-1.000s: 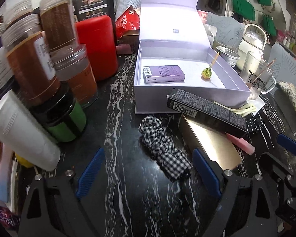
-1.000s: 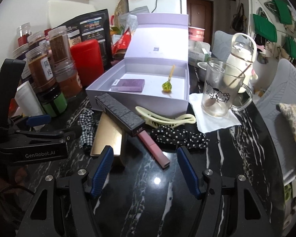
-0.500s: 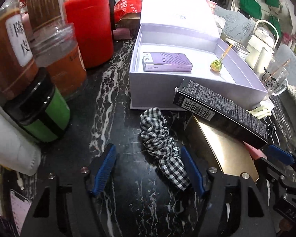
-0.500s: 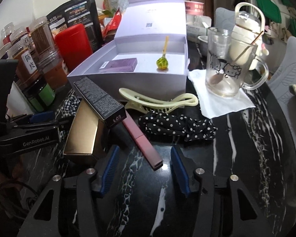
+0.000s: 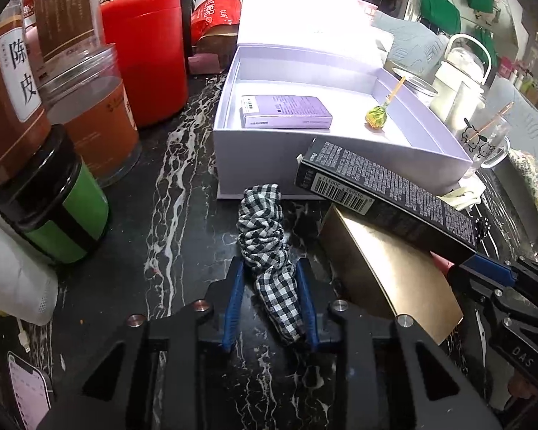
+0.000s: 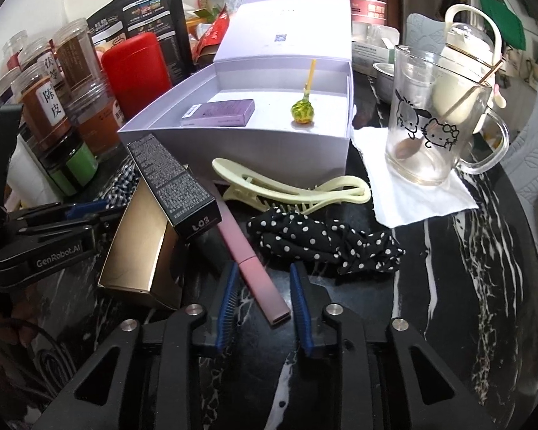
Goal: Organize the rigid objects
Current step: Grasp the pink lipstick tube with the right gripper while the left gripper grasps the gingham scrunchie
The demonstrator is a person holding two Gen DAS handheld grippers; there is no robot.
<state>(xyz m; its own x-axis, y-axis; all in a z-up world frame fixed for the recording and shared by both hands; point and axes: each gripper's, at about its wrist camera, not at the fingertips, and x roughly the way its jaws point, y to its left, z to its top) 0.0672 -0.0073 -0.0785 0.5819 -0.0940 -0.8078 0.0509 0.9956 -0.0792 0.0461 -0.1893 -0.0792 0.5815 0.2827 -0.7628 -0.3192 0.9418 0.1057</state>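
Gripping the near end of a checked scrunchie [image 5: 269, 251], the left tongs [image 5: 269, 301] have their blue pads pressed against the cloth on both sides, clenched on it. The scrunchie lies on the black marble table [image 5: 161, 251], its far end just short of the front wall of the open lilac box [image 5: 269, 157]. Inside that box a small purple carton [image 5: 285, 111] lies toward the left wall and a green lollipop [image 5: 376, 115] toward the right.

The right tongs [image 6: 262, 304] straddle the near end of a pink stick [image 6: 251, 265], one blue pad on each side. A narrow gap shows at each pad, so the tongs are partly closed and not yet clamped on it. The pink stick lies flat on the table, running away under the end of a long black carton [image 6: 172, 186]. That black carton rests tilted across a gold box [image 6: 140, 247], which sits just left of the stick.

Right of the stick lies a black dotted scrunchie [image 6: 322, 243], and behind it a pale yellow hair clip [image 6: 294, 190] rests against the front wall of the lilac box. A glass mug [image 6: 434, 122] with a spoon stands on a white napkin [image 6: 426, 197] toward the right edge. Jars [image 5: 89, 125] and a red canister [image 5: 147, 57] crowd the left edge.
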